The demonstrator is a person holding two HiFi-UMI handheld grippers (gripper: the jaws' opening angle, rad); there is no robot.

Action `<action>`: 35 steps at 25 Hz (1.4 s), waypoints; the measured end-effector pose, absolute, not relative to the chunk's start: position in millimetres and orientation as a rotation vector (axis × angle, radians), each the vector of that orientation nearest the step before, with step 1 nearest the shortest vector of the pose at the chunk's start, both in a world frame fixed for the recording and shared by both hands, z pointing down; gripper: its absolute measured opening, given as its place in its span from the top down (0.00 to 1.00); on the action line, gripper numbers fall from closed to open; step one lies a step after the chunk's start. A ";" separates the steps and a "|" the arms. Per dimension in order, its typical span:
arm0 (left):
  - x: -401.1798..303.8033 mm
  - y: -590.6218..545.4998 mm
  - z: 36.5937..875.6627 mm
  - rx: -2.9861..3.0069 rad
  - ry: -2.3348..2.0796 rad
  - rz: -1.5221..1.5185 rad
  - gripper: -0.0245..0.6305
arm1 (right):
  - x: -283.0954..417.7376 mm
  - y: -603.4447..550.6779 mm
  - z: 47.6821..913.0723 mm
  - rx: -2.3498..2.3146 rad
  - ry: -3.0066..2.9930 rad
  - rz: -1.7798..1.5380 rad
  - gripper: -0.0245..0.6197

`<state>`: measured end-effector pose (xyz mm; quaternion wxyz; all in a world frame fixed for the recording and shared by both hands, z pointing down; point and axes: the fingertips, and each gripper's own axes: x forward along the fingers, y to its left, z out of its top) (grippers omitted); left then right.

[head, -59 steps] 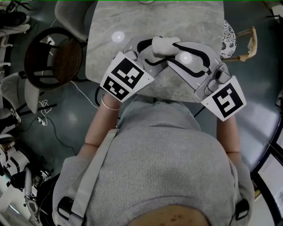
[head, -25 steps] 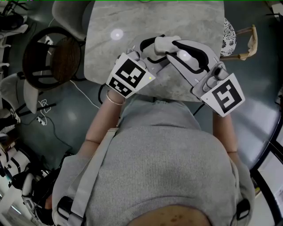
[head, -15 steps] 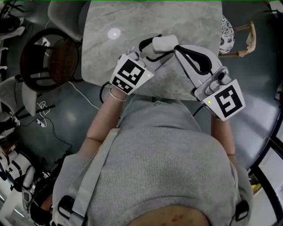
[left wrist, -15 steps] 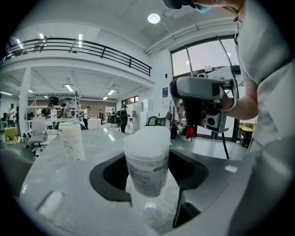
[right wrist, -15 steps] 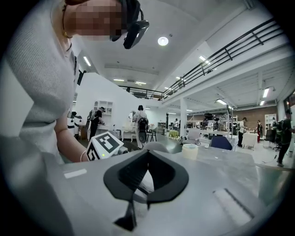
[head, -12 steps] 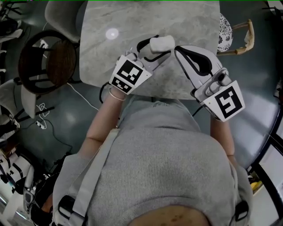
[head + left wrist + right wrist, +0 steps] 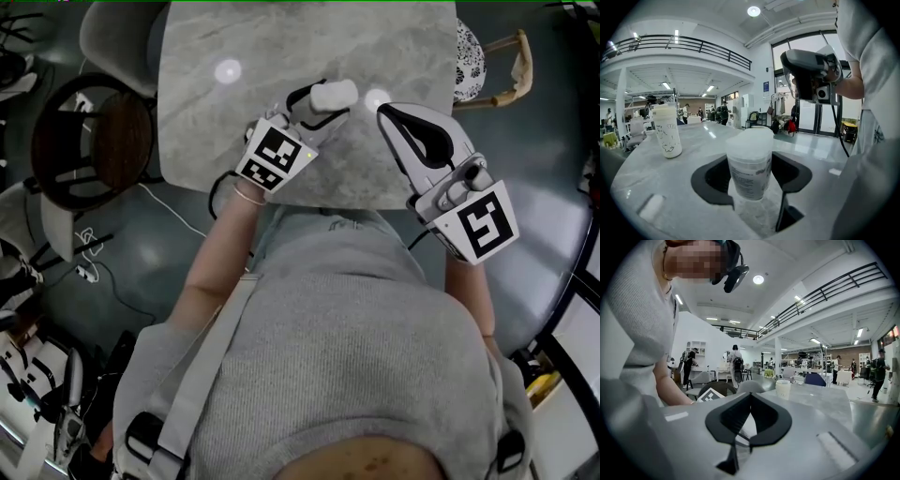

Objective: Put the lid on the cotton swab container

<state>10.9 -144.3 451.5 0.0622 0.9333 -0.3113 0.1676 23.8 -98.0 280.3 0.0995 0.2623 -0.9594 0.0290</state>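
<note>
The cotton swab container (image 7: 749, 161) is a translucent white tub with a printed label and a white lid over its top. My left gripper (image 7: 752, 182) is shut on it, one black jaw on each side of its body. From the head view the container (image 7: 336, 92) shows as a white shape in the left gripper (image 7: 325, 97) over the marble table (image 7: 216, 141). My right gripper (image 7: 383, 112) hangs just to the right of it, apart from it, shut and empty. Its jaws (image 7: 750, 395) meet in a point. The left gripper view shows the right gripper (image 7: 809, 77) raised at the upper right.
A white cup with scribbled print (image 7: 666, 131) stands further back on the table; the right gripper view shows the cup (image 7: 783, 389) beyond the jaws. A dark round chair (image 7: 80, 141) and a grey chair (image 7: 117, 33) stand left of the table, a wooden chair (image 7: 497, 66) to the right.
The right gripper was over the container's top a second ago; it has drawn off to the right and its jaws have closed on nothing. The left gripper still holds the container.
</note>
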 end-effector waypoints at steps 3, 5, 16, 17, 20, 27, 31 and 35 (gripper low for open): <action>10.1 -147.9 465.0 2.814 -0.937 0.554 0.57 | 26.2 -99.4 281.3 0.784 -2.830 0.088 0.96; 10.7 -149.2 472.8 2.809 -0.932 0.581 0.57 | 28.9 -100.2 282.5 0.792 -2.824 0.095 0.96; 16.4 -149.5 500.1 2.820 -0.885 0.665 0.57 | 35.0 -103.9 287.0 0.795 -2.813 0.088 0.96; 16.1 -149.6 501.0 2.820 -0.883 0.670 0.57 | 34.5 -104.0 287.0 0.796 -2.813 0.093 0.96; 16.4 -150.0 502.7 2.821 -0.871 0.680 0.57 | 33.0 -104.9 285.8 0.805 -2.818 0.113 0.96; 17.6 -151.0 503.2 2.828 -0.837 0.695 0.57 | 31.7 -105.1 283.4 0.809 -2.823 0.117 0.96; 17.9 -149.9 505.6 2.829 -0.791 0.716 0.58 | 30.3 -104.8 281.8 0.810 -2.824 0.119 0.96; 17.5 -147.5 510.1 2.837 -0.744 0.785 0.59 | 30.0 -104.4 284.7 0.820 -2.822 0.107 0.96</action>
